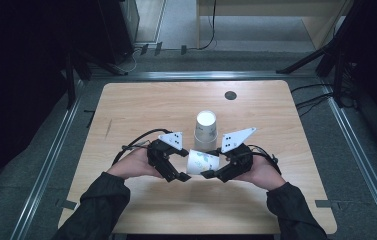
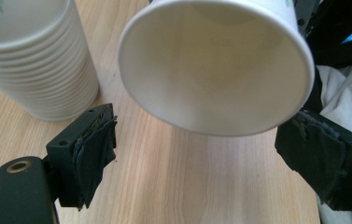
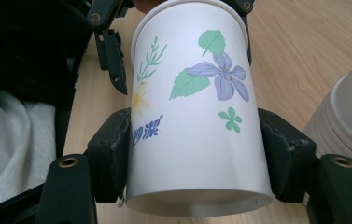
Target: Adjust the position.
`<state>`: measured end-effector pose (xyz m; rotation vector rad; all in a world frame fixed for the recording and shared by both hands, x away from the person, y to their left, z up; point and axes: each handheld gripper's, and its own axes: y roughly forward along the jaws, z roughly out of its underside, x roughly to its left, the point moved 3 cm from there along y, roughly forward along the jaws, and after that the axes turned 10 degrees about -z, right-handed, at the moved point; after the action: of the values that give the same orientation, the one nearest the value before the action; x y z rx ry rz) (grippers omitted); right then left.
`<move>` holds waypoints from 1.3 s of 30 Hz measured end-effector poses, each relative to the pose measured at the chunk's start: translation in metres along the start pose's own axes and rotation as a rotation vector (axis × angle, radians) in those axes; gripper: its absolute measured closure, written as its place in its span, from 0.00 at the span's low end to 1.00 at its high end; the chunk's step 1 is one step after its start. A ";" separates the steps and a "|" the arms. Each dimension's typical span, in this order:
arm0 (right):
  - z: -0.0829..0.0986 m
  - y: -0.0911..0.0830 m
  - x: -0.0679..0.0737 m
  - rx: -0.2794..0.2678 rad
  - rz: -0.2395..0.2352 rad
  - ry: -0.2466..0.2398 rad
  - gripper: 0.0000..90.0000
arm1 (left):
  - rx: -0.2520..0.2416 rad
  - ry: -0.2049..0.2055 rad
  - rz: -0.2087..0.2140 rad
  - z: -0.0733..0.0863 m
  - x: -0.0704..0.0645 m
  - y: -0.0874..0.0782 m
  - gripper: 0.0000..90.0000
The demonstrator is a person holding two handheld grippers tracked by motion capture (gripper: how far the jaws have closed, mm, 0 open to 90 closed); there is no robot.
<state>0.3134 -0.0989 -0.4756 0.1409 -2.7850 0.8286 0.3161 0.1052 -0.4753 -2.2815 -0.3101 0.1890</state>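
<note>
A white paper cup printed with flowers and leaves lies on its side, held just above the wooden table near its front. My right gripper is shut on the cup's body, one jaw on each side near the base. My left gripper is open at the cup's mouth, its pads spread wider than the rim and apart from it. One left finger shows beside the rim in the right gripper view. An upside-down stack of paper cups stands just behind the grippers.
The stack sits close to the left jaw and near the right gripper's side. A dark round grommet lies at the table's far side. Metal rails and cables border the table. Bare wood extends left and right.
</note>
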 end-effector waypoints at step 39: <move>0.000 0.010 0.000 0.014 -0.034 0.007 0.31 | -0.054 -0.019 0.007 -0.001 0.002 -0.012 0.29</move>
<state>0.3122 -0.0904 -0.4807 0.1871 -2.7629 0.8384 0.3162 0.1128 -0.4652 -2.3353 -0.3207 0.2083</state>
